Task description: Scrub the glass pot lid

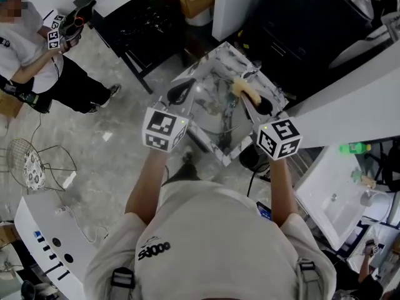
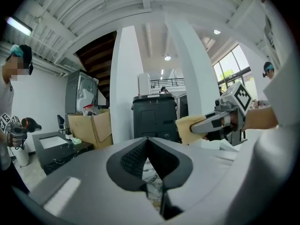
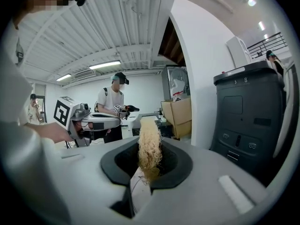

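The right gripper is clenched on a pale yellow, fibrous scrub pad, which stands up between its dark jaws like a tuft. In the head view this pad sticks out past the gripper's tip. The left gripper has its jaws closed together on nothing; only a sliver of marbled surface shows through the gap below them. Both tools are held out level in front of the wearer, near each other but apart, each showing in the other's view.

Beneath them, in the head view, sits a square marble-patterned basin. A faint curved, glassy outline lies inside it, which is most likely the glass pot lid; its handle and exact edge are too indistinct to make out. Neither gripper touches it.

Scrubbing does not appear to have begun. To do it well, the left gripper would probably need to open and take the lid by its knob or rim, steadying it so that it cannot slide on the smooth basin. The pad would then go flat against the glass in overlapping strokes with moderate pressure. Wet glass is likely slippery, so a firm hold matters.

Farther out, another person stands on the grey floor, well apart from the basin.
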